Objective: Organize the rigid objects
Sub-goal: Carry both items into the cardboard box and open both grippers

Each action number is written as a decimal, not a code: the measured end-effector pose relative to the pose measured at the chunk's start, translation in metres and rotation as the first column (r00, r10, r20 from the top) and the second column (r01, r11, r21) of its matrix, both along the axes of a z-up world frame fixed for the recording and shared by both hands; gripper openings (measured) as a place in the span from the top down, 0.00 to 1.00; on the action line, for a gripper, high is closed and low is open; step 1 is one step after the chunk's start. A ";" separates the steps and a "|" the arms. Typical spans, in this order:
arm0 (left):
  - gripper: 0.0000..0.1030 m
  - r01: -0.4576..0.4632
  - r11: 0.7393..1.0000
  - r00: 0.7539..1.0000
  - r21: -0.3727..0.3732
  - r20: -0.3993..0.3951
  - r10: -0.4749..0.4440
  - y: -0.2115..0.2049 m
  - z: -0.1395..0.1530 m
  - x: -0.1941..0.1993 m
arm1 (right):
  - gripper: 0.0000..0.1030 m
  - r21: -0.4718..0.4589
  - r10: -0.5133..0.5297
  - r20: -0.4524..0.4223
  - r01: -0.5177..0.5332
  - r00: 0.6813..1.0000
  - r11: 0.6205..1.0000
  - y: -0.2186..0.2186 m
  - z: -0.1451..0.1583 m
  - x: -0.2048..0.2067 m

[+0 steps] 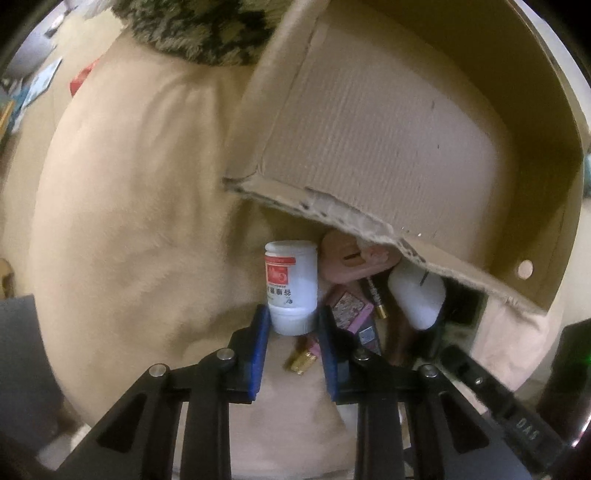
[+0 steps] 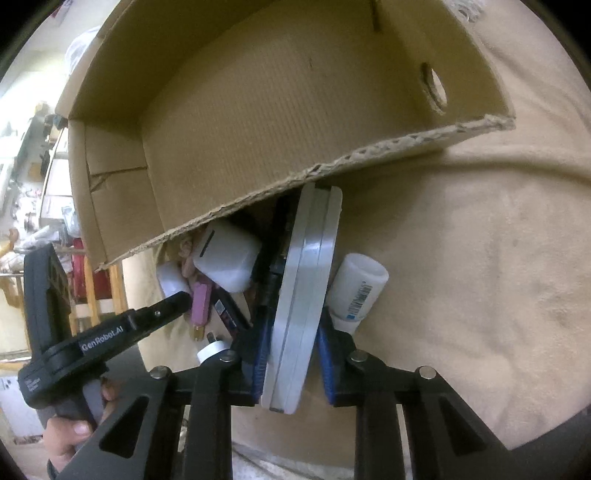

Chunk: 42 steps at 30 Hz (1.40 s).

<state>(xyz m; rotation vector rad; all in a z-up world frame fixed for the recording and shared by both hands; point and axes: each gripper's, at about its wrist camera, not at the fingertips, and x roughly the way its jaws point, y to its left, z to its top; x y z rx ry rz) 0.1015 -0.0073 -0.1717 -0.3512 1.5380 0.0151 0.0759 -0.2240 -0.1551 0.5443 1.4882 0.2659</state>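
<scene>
In the left wrist view, my left gripper [image 1: 293, 325] is shut on the cap end of a white pill bottle [image 1: 291, 284] with a red label. Behind it lie a pink box [image 1: 349, 308], a gold battery [image 1: 301, 360], a white case [image 1: 417, 291] and a beige object [image 1: 351, 260], all at the rim of an empty cardboard box [image 1: 369, 140]. In the right wrist view, my right gripper [image 2: 291, 343] is shut on a flat grey-white tin [image 2: 306, 291] held on edge. A white tube [image 2: 356, 286] lies just right of it. The left gripper [image 2: 162, 314] reaches in from the left.
Everything rests on a beige blanket [image 1: 122, 206], also seen in the right wrist view [image 2: 480, 258]. A dark patterned fur item [image 1: 199, 26] lies at the top. A white case [image 2: 227, 260] and pink box [image 2: 201, 304] sit under the cardboard box's [image 2: 277, 110] torn edge.
</scene>
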 end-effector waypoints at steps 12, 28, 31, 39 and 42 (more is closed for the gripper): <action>0.77 0.038 0.996 0.999 0.080 0.033 -0.040 -0.002 0.016 -0.017 | 0.79 -0.093 0.035 0.097 -0.026 0.995 0.995 -0.005 0.025 -0.024; 0.77 0.038 0.987 0.983 0.158 0.170 -0.065 0.025 0.092 -0.063 | 0.79 0.001 0.015 0.275 -0.016 0.961 1.000 -0.011 0.100 -0.063; 0.77 0.035 0.986 0.976 0.161 0.208 -0.069 0.025 0.125 -0.061 | 0.79 0.017 0.011 0.324 -0.017 0.946 1.000 -0.017 0.125 -0.057; 0.77 0.091 0.984 0.947 0.153 0.292 -0.133 0.001 0.181 -0.009 | 0.79 0.021 0.006 0.401 -0.015 0.916 1.000 -0.023 0.163 -0.018; 0.77 0.118 0.982 0.942 0.148 0.295 -0.157 -0.012 0.174 0.013 | 0.79 0.012 0.008 0.401 -0.015 0.916 1.000 -0.023 0.163 0.005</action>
